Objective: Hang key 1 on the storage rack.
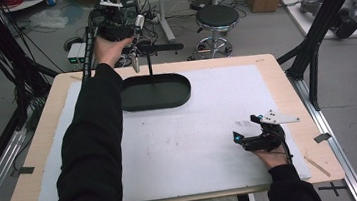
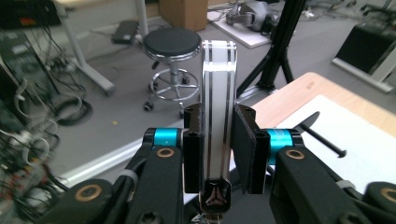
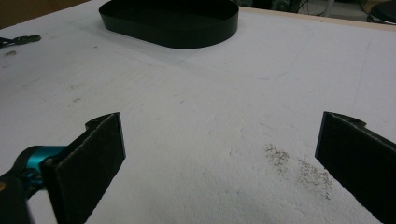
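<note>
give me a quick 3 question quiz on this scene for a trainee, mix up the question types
1. True or false: the left gripper has its jaws shut on a silver strap with dark stripes.
2. Multiple choice: where is the black oval tray? A) hanging off the table edge B) on the white sheet, at the far side C) held in the right gripper
3. Fill in: the right gripper's jaws stand ____ just above the white sheet.

Key: 1 true; 2 B; 3 open
</note>
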The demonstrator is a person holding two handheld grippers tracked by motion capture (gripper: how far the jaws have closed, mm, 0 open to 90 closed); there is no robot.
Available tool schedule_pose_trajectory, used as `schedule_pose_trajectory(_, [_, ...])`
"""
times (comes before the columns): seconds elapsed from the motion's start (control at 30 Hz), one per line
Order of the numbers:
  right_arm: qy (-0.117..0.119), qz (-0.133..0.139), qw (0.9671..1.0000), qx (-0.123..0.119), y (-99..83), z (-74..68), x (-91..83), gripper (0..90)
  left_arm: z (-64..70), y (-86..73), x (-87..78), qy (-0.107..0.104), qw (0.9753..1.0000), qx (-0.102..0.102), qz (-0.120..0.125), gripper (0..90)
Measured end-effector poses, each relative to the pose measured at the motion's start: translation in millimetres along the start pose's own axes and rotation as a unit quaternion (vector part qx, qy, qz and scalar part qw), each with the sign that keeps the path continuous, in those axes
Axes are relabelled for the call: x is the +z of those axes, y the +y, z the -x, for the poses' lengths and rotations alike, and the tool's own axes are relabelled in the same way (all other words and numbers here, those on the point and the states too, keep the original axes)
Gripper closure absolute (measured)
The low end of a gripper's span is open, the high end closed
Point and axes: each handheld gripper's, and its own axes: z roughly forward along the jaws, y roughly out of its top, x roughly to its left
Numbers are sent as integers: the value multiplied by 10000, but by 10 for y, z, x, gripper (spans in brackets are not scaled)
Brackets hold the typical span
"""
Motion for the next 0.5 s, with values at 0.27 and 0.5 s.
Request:
schedule_pose_trajectory(0.27, [-97,68,9999,-22,5,-6,-25,8,29,-55,-66,-155,9993,273,-191,44])
schedule_pose_trajectory(0.5, [-89,83,9999,-25,12,-8,-17,8,-4,-153,-264,-568,9983,110,-30,17])
